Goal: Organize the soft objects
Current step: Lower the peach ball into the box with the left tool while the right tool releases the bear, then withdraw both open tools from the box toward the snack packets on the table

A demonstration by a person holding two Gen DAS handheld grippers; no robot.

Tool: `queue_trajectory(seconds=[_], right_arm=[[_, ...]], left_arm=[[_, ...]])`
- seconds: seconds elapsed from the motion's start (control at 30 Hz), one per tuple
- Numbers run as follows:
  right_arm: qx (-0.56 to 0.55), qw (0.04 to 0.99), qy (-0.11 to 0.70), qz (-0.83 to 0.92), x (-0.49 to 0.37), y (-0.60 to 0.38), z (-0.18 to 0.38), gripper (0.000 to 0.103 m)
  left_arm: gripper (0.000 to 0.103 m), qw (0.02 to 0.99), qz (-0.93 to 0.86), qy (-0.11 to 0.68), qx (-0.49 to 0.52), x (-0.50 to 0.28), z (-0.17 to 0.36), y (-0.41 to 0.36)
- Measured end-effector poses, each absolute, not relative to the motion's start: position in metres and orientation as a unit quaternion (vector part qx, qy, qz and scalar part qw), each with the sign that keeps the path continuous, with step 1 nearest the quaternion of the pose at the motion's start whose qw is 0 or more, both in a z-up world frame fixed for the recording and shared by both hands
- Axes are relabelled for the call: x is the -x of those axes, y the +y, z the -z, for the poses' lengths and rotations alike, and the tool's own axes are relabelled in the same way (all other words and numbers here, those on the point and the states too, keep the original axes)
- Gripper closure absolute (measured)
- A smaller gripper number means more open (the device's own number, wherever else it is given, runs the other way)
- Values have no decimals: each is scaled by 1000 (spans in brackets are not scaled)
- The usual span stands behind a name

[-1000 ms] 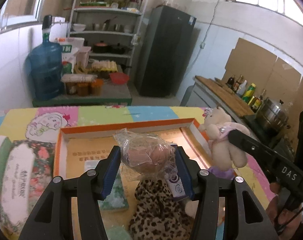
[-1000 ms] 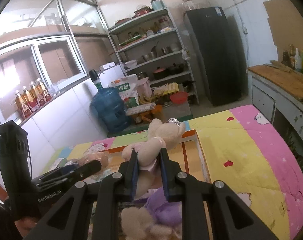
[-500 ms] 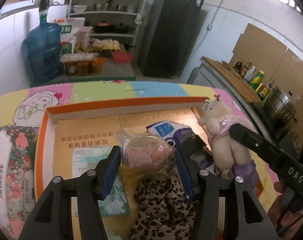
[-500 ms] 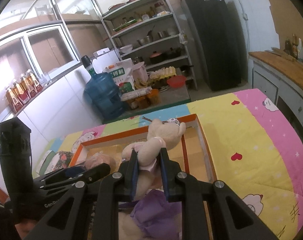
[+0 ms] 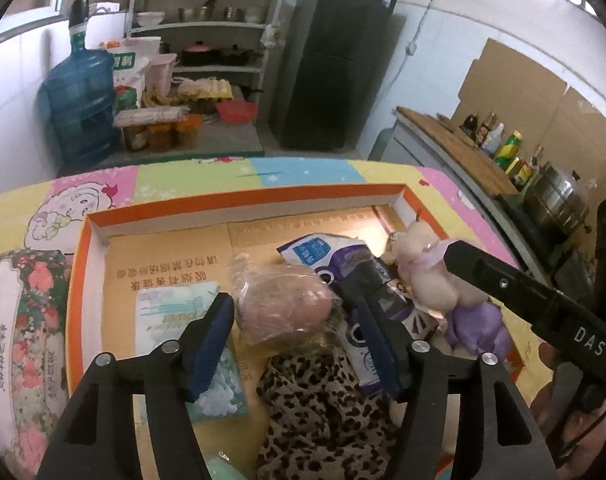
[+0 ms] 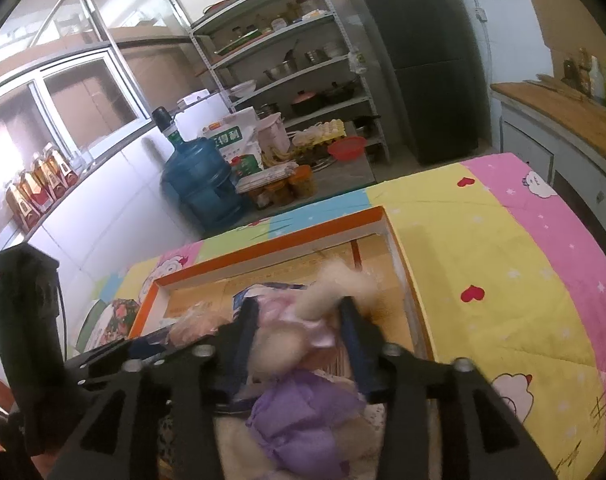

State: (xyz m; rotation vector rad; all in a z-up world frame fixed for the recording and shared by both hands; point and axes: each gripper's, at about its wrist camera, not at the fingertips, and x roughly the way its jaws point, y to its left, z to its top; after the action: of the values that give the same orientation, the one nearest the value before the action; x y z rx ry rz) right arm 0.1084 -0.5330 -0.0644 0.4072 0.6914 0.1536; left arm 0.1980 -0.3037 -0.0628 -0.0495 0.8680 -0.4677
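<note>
I am hovering my wide-spread left claw around a squashy wrapped toy; my right claw, parted, is straddling the light teddy, best pinched mid-body

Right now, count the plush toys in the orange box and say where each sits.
2 clearly: a cream teddy between the right gripper's open fingers at the box's right side, and a purple plush just below it. Others may be hidden under the leopard fabric.

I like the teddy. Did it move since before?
Yes. The teddy went down into the box; before, it was held above the box's far rim.
</note>
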Motion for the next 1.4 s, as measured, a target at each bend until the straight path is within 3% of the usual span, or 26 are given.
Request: queue_trajectory(seconds=[0.23,0.8,1.4], right_arm=[[-199,920,331,-69,-100,-532,60,52],[-169,943,285,-38,-51,-506,35,52],[-157,946,280,-49,-22,-459,23,52]], left_arm=[[27,901,219,374,27,-183,47,-291],[27,925,224,306,-1,-126,10,-256],[27,937,199,285,14,-80,-10,-190]])
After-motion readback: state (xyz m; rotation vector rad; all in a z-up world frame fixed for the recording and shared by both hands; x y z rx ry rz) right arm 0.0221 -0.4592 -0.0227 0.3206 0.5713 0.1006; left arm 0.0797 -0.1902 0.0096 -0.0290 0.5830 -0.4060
